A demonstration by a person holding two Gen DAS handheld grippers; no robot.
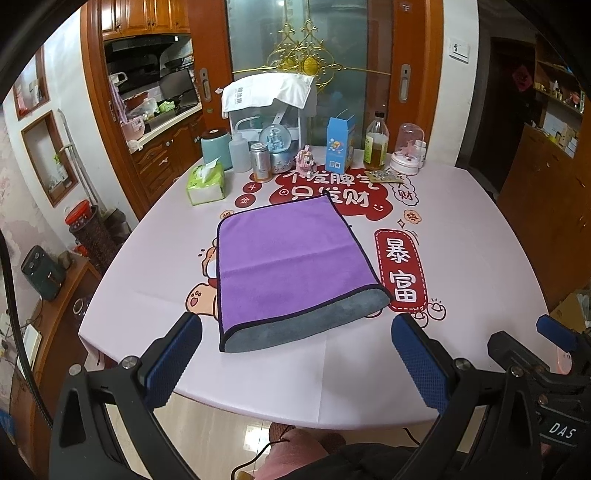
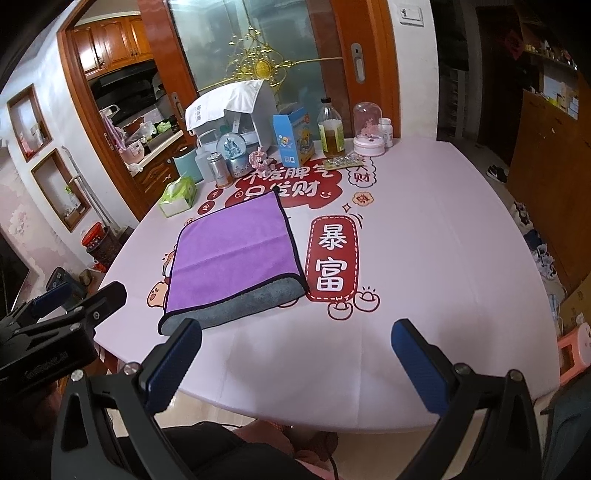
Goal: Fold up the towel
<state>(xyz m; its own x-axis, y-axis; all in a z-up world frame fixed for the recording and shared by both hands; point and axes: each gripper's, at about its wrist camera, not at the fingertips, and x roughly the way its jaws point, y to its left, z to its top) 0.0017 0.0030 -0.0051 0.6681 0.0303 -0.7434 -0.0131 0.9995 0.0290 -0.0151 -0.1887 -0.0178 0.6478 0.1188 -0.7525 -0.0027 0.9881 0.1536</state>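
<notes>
We are seeing the towel [image 1: 291,266] lying folded, purple over grey, while our left gripper [image 1: 295,354] and right gripper [image 2: 295,354] are hovering spread wide, empty.

A home dining room: a table [image 1: 461,229] under a printed cloth bears a tissue box [image 1: 205,183], oil bottle [image 1: 376,141] and snow globe [image 1: 276,144]. A doorway shows a kitchen with wood cabinets [image 1: 146,14] and range hood [image 1: 142,41]; shoes [image 2: 496,173] lie on the floor.
</notes>
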